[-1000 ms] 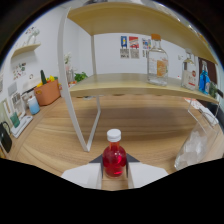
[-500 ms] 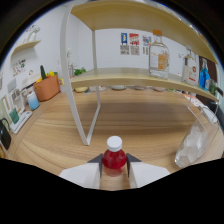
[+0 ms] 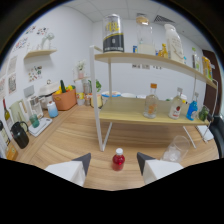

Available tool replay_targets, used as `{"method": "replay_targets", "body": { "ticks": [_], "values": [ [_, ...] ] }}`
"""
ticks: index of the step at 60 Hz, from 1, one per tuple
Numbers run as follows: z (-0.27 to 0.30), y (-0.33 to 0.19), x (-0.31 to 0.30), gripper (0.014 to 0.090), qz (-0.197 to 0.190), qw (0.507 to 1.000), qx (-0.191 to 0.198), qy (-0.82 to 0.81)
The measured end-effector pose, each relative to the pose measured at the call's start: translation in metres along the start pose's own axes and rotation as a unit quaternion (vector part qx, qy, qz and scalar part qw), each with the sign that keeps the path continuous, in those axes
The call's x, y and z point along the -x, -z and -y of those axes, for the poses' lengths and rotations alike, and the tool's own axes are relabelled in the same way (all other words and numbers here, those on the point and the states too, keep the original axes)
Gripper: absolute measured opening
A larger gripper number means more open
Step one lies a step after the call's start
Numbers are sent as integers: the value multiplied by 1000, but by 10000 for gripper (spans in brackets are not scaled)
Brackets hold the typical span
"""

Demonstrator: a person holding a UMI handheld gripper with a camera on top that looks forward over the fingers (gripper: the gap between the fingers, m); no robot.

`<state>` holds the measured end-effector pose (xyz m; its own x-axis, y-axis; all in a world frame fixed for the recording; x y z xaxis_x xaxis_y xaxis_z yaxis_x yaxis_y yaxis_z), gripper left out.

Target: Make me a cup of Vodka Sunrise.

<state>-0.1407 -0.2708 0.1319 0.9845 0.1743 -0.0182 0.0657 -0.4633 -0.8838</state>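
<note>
A small red bottle with a white cap (image 3: 118, 161) stands upright on the wooden table (image 3: 75, 135), just ahead of my fingers and centred on the gap between them. My gripper (image 3: 113, 157) is open, with both fingers (image 3: 82, 162) well apart from the bottle. A clear plastic cup (image 3: 176, 148) stands on the table ahead and to the right of the right finger. On the lower shelf (image 3: 130, 117) beyond stand a clear spirit bottle (image 3: 151, 101), another clear bottle (image 3: 176, 106) and a blue bottle (image 3: 191, 110).
A white two-level shelf rack with a thin front leg (image 3: 102, 120) stands just beyond the red bottle. Its top board carries a black-and-yellow labelled canister (image 3: 113, 34) and clear jars (image 3: 144, 32). An orange basket (image 3: 65, 99) and a black kettle (image 3: 20, 134) are at the left.
The fingers have spread apart and let go of the red bottle. The gripper has drawn back and risen, so the bottle now stands free on the table further ahead.
</note>
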Motion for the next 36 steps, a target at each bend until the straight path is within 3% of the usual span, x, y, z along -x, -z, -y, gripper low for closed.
{"method": "replay_targets", "body": {
  "ticks": [17, 36],
  "values": [
    [21, 77, -32, 866, -4, 1000, -25, 0],
    [-9, 107, -102, 869, -33, 999, -37, -4]
  ]
}}
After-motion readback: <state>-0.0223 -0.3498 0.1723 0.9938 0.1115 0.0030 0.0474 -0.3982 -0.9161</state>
